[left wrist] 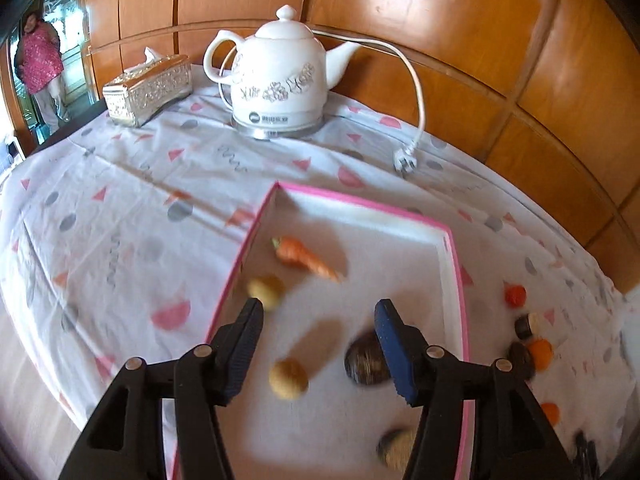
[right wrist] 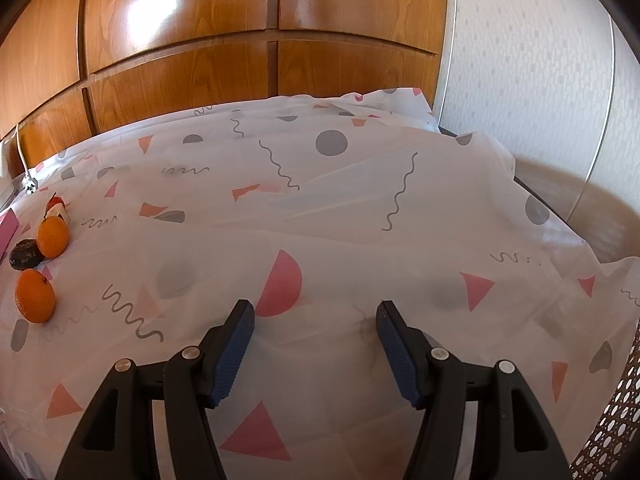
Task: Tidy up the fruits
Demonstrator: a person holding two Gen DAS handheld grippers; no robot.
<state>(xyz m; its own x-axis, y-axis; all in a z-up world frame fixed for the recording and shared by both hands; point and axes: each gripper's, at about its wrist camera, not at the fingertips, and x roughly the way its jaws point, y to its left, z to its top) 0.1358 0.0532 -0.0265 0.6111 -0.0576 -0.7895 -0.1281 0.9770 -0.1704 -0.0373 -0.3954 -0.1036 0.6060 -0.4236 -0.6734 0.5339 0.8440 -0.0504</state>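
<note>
The left tool point(left wrist: 318, 310) is open and holds nothing; its two blue-padded fingers stand wide apart above a white tray point(left wrist: 444, 240) with a pink rim. The tray lies on a surface covered with a white cloth point(left wrist: 120, 208) that has pink and grey shapes.

Inside the tray there is a carrot point(left wrist: 306, 258) near the far corner, and a pale yellow round fruit point(left wrist: 266, 291) just beside the left wall, partly behind the left finger. A second yellow ball point(left wrist: 288, 380) lies between the fingers, lower in the view. A dark brown round thing point(left wrist: 366, 362) is next to the right finger, and one more brownish piece point(left wrist: 394, 450) shows at the bottom, blurred.

Outside the tray, on its right side, several small things lie on the cloth: a red-orange one point(left wrist: 515, 295), a dark one with a pale part point(left wrist: 528, 324), and an orange point(left wrist: 540, 354) that touches another dark piece. A further orange point(left wrist: 551, 412) sits nearer to the camera.

Behind the tray stand a white kettle point(left wrist: 280, 76) with its cord point(left wrist: 416, 92) unplugged, and a silver tissue box point(left wrist: 148, 90), against a wooden wall.

The right tool point(right wrist: 316, 320) is also open and empty, over bare cloth. In the right wrist view the two oranges are far on the left, well apart from this tool.
</note>
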